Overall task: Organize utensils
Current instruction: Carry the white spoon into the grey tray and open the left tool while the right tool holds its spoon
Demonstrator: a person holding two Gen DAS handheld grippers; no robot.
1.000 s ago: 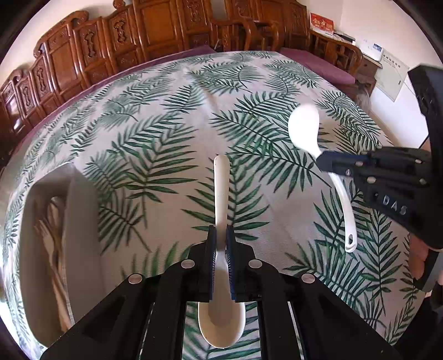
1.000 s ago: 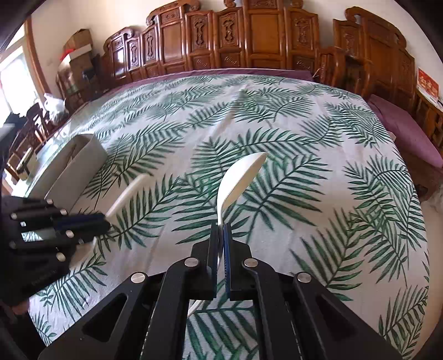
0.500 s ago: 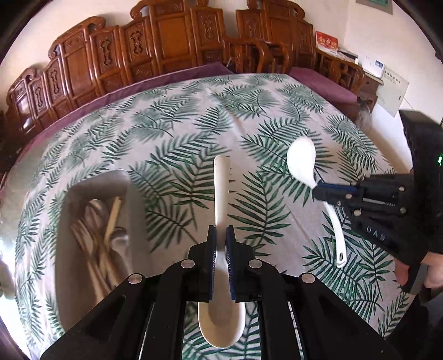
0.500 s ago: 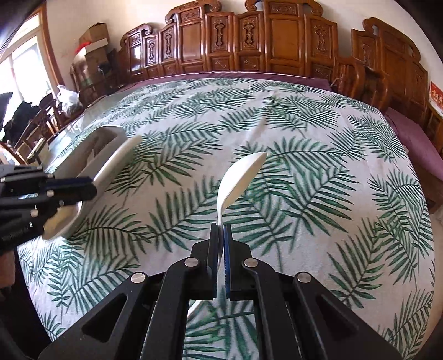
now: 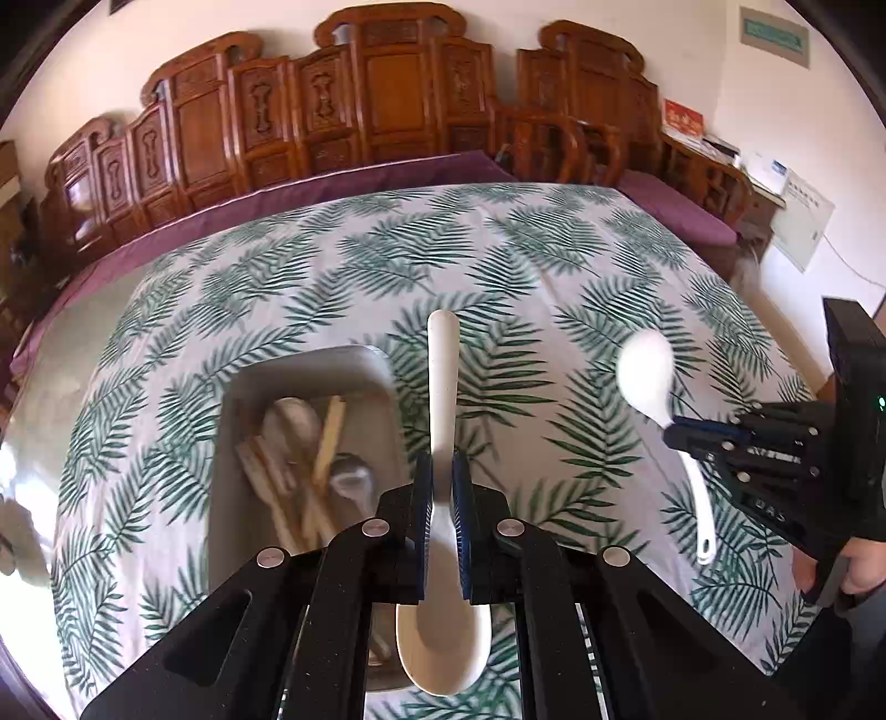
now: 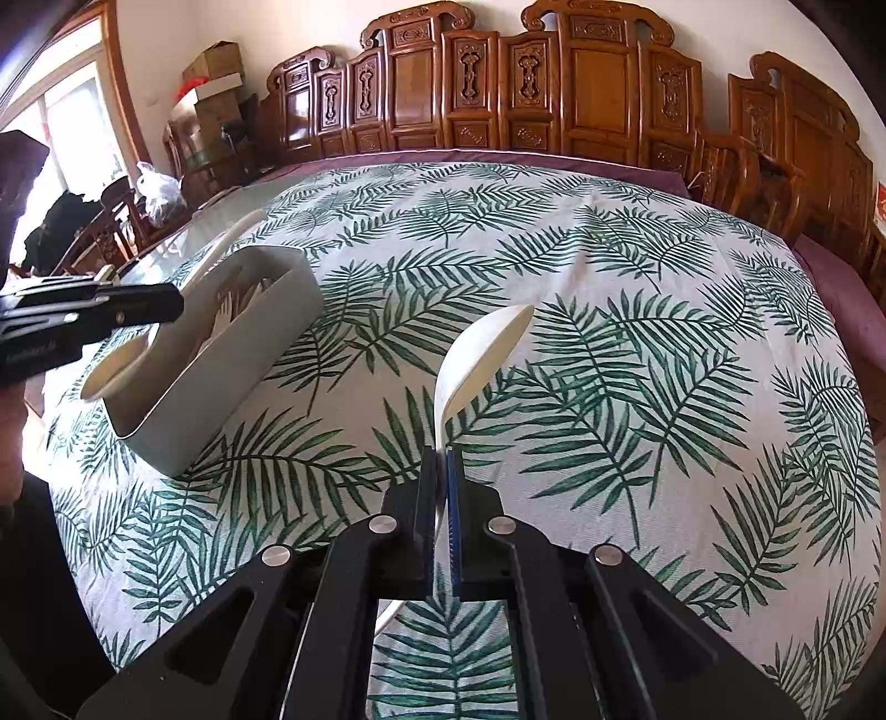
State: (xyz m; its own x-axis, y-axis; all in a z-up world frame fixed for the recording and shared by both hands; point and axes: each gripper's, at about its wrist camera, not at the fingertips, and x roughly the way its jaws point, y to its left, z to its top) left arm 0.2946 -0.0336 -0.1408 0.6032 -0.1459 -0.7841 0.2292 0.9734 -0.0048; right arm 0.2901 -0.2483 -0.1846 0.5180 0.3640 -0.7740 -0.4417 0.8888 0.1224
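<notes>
Left wrist view, nearest item: left gripper [image 5: 441, 487], jaws narrow and clamped on the handle of a white ceramic spoon [image 5: 443, 642]; bowl toward the camera, handle pointing away over the table. Just left of it and partly beneath it: pale rectangular bin [image 5: 310, 365] standing on the fern-print tablecloth [image 5: 498, 249], containing wooden chopsticks [image 5: 326, 437], a wooden spoon [image 5: 293, 421] and a metal spoon [image 5: 349, 482], all lying loosely crossed. To the right: right gripper [image 5: 673, 432], jaws narrow and pinching the handle of a second white spoon [image 5: 648, 376], bowl raised, handle end hanging down; a hand [image 5: 864, 565] showed behind it. The lettering on that gripper's body was too small to read. Farther back: carved wooden chairs [image 5: 387, 99] along the wall; a red card [image 5: 684, 119] and a green wall sign [image 5: 775, 33], writing illegible.
</notes>
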